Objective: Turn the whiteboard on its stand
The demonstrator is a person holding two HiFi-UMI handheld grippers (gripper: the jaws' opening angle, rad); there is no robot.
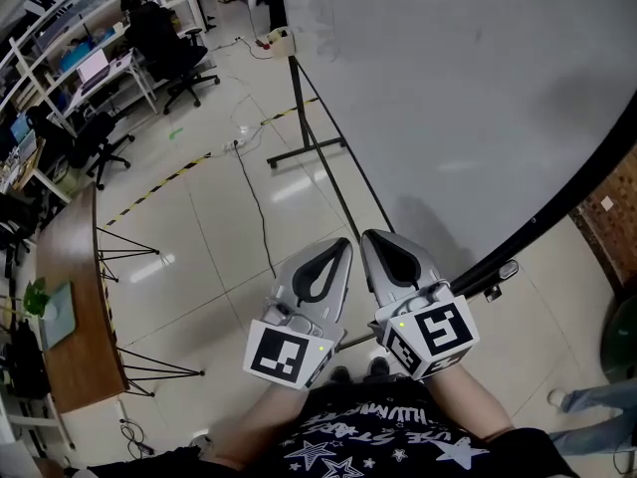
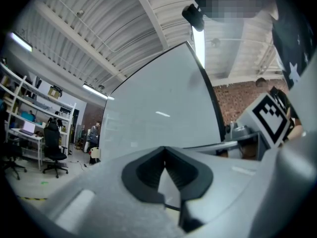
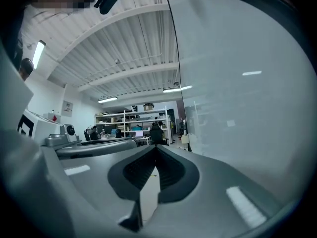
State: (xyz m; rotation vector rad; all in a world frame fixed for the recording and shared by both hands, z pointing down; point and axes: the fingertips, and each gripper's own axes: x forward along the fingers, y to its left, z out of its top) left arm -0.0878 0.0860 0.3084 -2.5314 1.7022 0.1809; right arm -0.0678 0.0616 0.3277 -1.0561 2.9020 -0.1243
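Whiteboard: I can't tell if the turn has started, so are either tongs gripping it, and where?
Nothing is held: left tongs and right tongs are both shut, with nothing between them.

No word in here reads cleanly. The black T-shirt (image 1: 398,438) at six o'clock on the bottom edge of the head view carries white block lettering among stars, but it is upside down and partly cut off, so I can't spell it out. The clearest signs are black-and-white square markers holding patterns rather than letters, one on the left cube (image 1: 287,355) of the left gripper (image 1: 343,243) just past six o'clock, one on the right cube (image 1: 434,334) of the right gripper (image 1: 369,235) between four and five. A wall placard (image 3: 68,106) at nine o'clock in the right gripper view is too small to read, and the whiteboard (image 1: 448,98) shows only faint smears.
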